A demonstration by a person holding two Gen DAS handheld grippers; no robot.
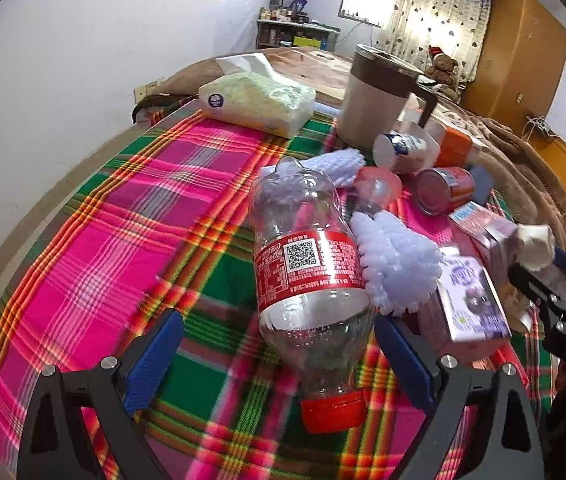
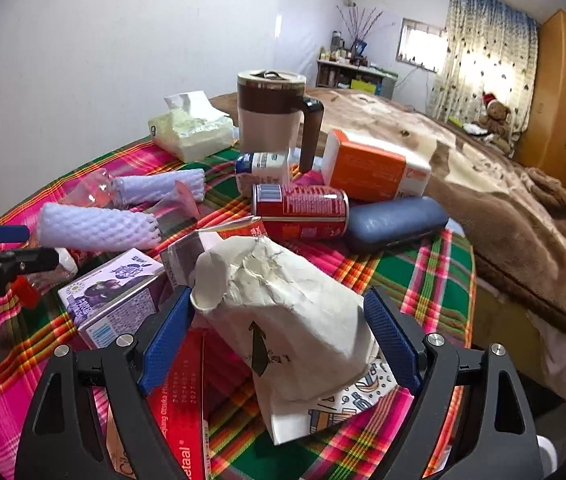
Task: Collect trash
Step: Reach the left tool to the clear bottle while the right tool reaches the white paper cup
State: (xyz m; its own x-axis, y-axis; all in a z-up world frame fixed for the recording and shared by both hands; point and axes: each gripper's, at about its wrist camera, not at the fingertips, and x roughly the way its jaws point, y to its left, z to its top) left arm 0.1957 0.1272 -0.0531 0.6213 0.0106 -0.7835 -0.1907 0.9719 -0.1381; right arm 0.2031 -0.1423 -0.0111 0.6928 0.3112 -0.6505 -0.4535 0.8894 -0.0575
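Two close, low wrist views, sharing the cluttered plaid tablecloth.

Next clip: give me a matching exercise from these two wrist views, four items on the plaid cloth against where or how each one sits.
Items:
1. clear plastic bottle
2. crumpled paper cup
3. red can
4. lidded mug

Places or states:
A. lying on its side beside the dark blue case
B. between the open right tongs
C. standing upright near the tissue pack
D. lying between the open left tongs, red cap toward the camera

Pairs: 1-D, 2-B, 3-A, 4-C
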